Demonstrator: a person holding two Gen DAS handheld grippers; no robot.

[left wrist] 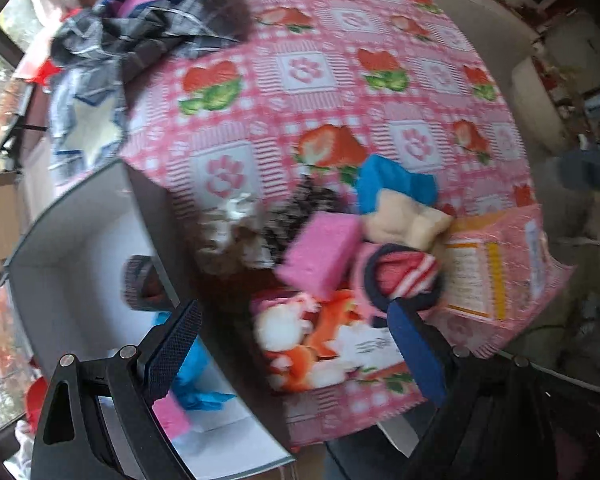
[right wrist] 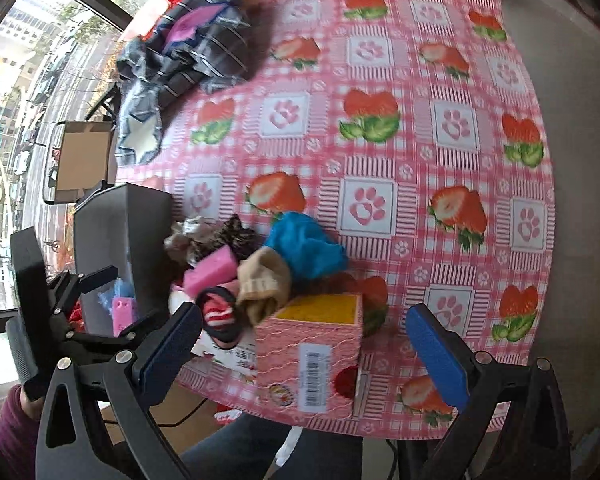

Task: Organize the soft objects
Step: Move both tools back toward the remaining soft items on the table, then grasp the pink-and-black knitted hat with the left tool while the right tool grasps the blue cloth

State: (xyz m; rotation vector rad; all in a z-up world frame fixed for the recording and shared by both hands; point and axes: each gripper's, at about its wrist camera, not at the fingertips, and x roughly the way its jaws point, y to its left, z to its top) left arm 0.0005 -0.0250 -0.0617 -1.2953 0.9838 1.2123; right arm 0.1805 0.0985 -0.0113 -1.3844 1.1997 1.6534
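A heap of soft things lies on the pink strawberry tablecloth [left wrist: 340, 92]: a pink sponge [left wrist: 320, 256], a blue cloth [left wrist: 396, 186], a beige sock [left wrist: 404, 222], a red striped sock with dark cuff [left wrist: 408, 276], a dark patterned cloth [left wrist: 304, 208] and a flat cartoon pack [left wrist: 320, 344]. My left gripper [left wrist: 296, 356] is open and empty, just above the heap and the grey box [left wrist: 84, 264]. The box holds a pink sponge [left wrist: 172, 416] and blue cloth [left wrist: 196, 376]. My right gripper [right wrist: 304, 356] is open and empty, around a pink tissue box [right wrist: 312, 356]. The left gripper [right wrist: 76, 304] shows there too.
A pile of dark plaid clothes [right wrist: 196, 48] lies at the far left of the table. A cardboard box [right wrist: 80, 160] stands beyond the grey box [right wrist: 128, 248]. The table's near edge [right wrist: 340, 424] is just below the tissue box. Windows are on the left.
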